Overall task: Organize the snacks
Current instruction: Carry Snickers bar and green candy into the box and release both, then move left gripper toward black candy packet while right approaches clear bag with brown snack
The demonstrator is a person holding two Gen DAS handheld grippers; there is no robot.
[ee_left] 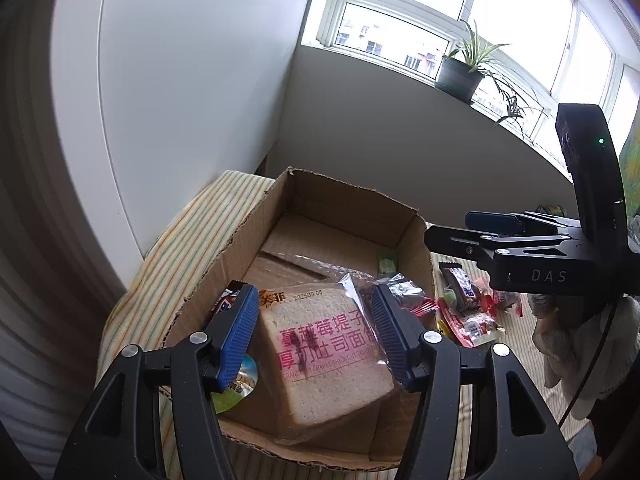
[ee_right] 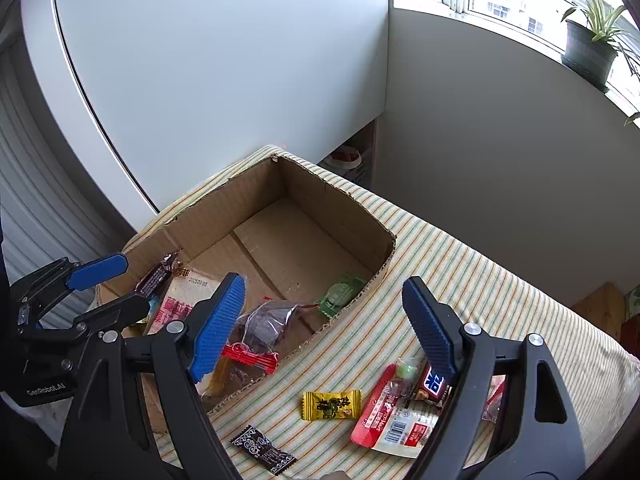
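Bright daylight floods in from the overexposed window (ee_left: 460,12) at one o'clock. Fisheye bending curves the edges, dark vignette at corners; focus mostly sharp.

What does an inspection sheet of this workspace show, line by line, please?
Surface: striped cloth covers the table.
Job's things: open cardboard box holds a bagged bread slice, a green packet, a clear bag of dark snacks and others; a yellow candy, a black candy and a red-and-white packet lie outside on the cloth.
Clutter: nothing seen.
Grippers: left gripper open, its fingers either side of the bread slice, over the box; right gripper open above the box edge and loose snacks.
Cables: thin black cable near the right gripper.
Surroundings: white wall, window, potted plant on the sill.
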